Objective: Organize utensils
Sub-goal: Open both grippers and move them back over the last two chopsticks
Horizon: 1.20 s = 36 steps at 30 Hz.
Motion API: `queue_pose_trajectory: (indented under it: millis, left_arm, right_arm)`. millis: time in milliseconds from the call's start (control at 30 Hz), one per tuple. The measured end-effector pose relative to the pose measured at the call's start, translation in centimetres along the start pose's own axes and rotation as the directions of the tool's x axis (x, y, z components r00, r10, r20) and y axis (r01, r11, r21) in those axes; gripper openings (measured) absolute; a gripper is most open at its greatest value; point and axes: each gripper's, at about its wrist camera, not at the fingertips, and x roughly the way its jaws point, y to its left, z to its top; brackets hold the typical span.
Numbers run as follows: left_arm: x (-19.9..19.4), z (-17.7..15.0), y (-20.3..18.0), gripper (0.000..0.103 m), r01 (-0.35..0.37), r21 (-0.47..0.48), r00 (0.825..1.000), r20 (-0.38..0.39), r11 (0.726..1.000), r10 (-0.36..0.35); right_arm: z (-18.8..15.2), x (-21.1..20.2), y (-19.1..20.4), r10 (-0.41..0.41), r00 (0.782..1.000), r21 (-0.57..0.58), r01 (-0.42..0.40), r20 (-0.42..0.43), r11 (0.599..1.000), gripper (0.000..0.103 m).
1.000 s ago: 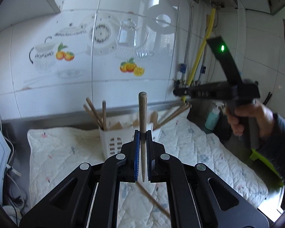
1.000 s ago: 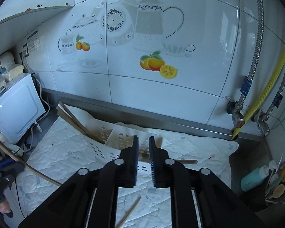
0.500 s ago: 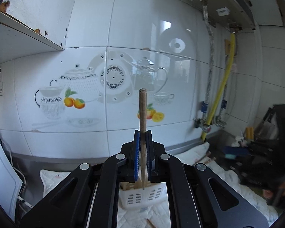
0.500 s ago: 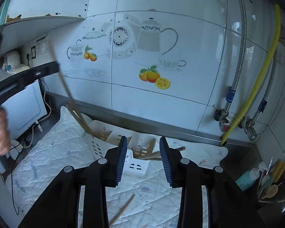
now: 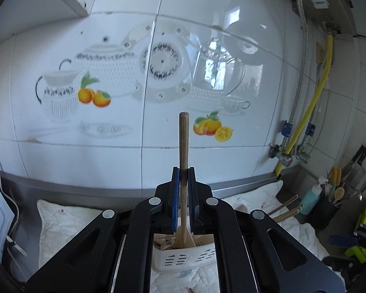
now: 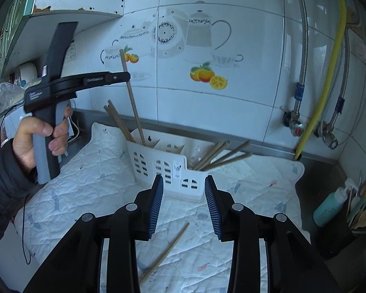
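Observation:
My left gripper is shut on a wooden chopstick held upright. In the right wrist view the left gripper holds that chopstick with its lower end inside the left compartment of the white utensil caddy. Two more chopsticks lean in that compartment, and several chopsticks lean out of the right one. My right gripper is open and empty, above a loose chopstick lying on the quilted white mat.
The tiled wall with fruit and teapot prints is close behind the caddy. Pipes and a yellow hose run down at the right. A teal bottle and a dark pot of spoons stand at the right.
My left gripper has carried its chopstick over the caddy and lowered its end into the left compartment. My right gripper has opened wide and pulled back from the caddy.

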Motion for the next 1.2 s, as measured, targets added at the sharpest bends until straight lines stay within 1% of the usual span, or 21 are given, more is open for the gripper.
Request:
queue_pose_trajectory:
  millis: [100, 133, 233, 300, 400, 467, 500, 533, 567, 667, 700, 733, 800, 867, 900, 933, 967, 1033, 1133, 1200]
  left_arm:
    - [0.4, -0.3, 0.1, 0.005, -0.005, -0.002, 1.0, -0.02, 1.0, 0.005]
    - [0.4, -0.4, 0.1, 0.009, -0.002, -0.002, 1.0, -0.02, 1.0, 0.002]
    - [0.0, -0.3, -0.1, 0.011, 0.003, 0.008, 1.0, -0.013, 1.0, -0.003]
    - [-0.5, -0.1, -0.3, 0.015, 0.009, 0.01, 1.0, -0.003, 1.0, -0.009]
    - [-1.9, 0.1, -0.9, 0.015, 0.015, 0.032, 1.0, 0.016, 0.999, -0.015]
    - [-3.1, 0.0, -1.2, 0.017, 0.024, 0.04, 0.999, 0.028, 0.999, -0.025]
    - [-3.7, 0.0, -1.3, 0.026, 0.026, 0.041, 0.999, 0.034, 0.999, -0.027]
    - [-4.4, -0.2, -1.4, 0.04, 0.028, 0.04, 0.999, 0.043, 0.999, -0.03]
    - [-5.1, -0.4, -1.5, 0.044, 0.028, 0.041, 0.998, 0.053, 0.999, -0.03]
    - [-7.2, -1.8, -1.8, 0.044, 0.03, 0.057, 0.998, 0.059, 0.998, -0.033]
    - [-7.6, -2.2, -1.7, 0.047, 0.035, 0.053, 0.998, 0.053, 0.998, -0.038]
    - [-8.2, -2.9, -1.6, 0.054, 0.039, 0.048, 0.998, 0.048, 0.998, -0.042]
    - [-9.2, -4.2, -1.4, 0.06, 0.024, 0.043, 0.998, 0.048, 0.999, -0.026]
    - [-10.1, -5.7, -1.1, 0.066, 0.007, 0.041, 0.999, 0.044, 0.999, -0.009]
    - [-10.6, -6.5, -0.9, 0.072, -0.002, 0.033, 0.999, 0.042, 0.999, 0.0]
    - [-11.0, -7.2, -0.7, 0.077, -0.01, 0.02, 0.999, 0.04, 1.0, 0.009]
    - [-11.4, -8.1, -0.4, 0.08, -0.015, 0.004, 0.999, 0.037, 1.0, 0.015]
    - [-12.0, -9.6, 0.2, 0.09, -0.021, -0.018, 0.999, 0.025, 1.0, 0.021]
    - [-12.6, -11.8, 0.8, 0.096, -0.062, -0.029, 0.998, -0.006, 0.998, 0.062]
    - [-13.0, -13.2, 1.2, 0.098, -0.095, -0.035, 0.995, -0.021, 0.995, 0.094]
  right_arm:
    - [-1.6, 0.1, 0.3, 0.002, 1.0, 0.01, -0.002, -0.013, 1.0, 0.035]
    - [-2.1, 0.1, 0.3, 0.002, 1.0, 0.017, -0.002, -0.016, 1.0, 0.035]
    - [-4.0, 0.1, 0.6, -0.005, 1.0, 0.045, 0.006, -0.026, 0.999, 0.036]
    - [-5.2, 0.4, 0.7, 0.004, 0.999, 0.074, -0.001, -0.043, 0.997, 0.036]
    - [-7.3, 0.3, 1.1, -0.014, 0.998, 0.096, 0.019, -0.06, 0.995, 0.036]
    - [-8.7, 0.4, 1.4, -0.01, 0.997, 0.125, 0.019, -0.074, 0.992, 0.036]
    - [-9.4, 0.4, 1.6, -0.011, 0.997, 0.138, 0.022, -0.081, 0.99, 0.036]
    - [-10.2, 0.4, 1.9, -0.01, 0.996, 0.155, 0.024, -0.088, 0.988, 0.036]
    - [-11.0, 0.4, 2.0, -0.002, 0.996, 0.179, 0.019, -0.093, 0.984, 0.036]
    - [-13.4, 0.6, 2.8, 0.007, 0.993, 0.233, 0.02, -0.115, 0.972, 0.036]
    - [-14.2, 0.8, 3.1, 0.012, 0.992, 0.249, 0.019, -0.125, 0.968, 0.036]
    - [-14.8, 1.0, 3.3, 0.012, 0.991, 0.256, 0.023, -0.136, 0.966, 0.035]
    - [-16.0, 1.4, 4.0, -0.009, 0.988, 0.259, 0.049, -0.152, 0.965, 0.034]
    - [-17.0, 1.8, 4.3, 0.016, 0.987, 0.302, 0.033, -0.16, 0.953, 0.033]
    - [-17.4, 1.9, 4.5, 0.02, 0.987, 0.316, 0.032, -0.16, 0.948, 0.032]
    - [-17.7, 2.1, 4.8, 0.008, 0.987, 0.313, 0.044, -0.163, 0.949, 0.032]
    - [-17.9, 2.3, 5.0, -0.004, 0.986, 0.307, 0.056, -0.167, 0.95, 0.032]
    - [-18.4, 2.8, 5.6, -0.003, 0.985, 0.312, 0.058, -0.173, 0.948, 0.03]
    - [-18.7, 3.4, 6.0, 0.016, 0.984, 0.328, 0.044, -0.178, 0.944, 0.028]
    - [-18.7, 3.8, 6.3, 0.027, 0.983, 0.338, 0.036, -0.179, 0.941, 0.026]
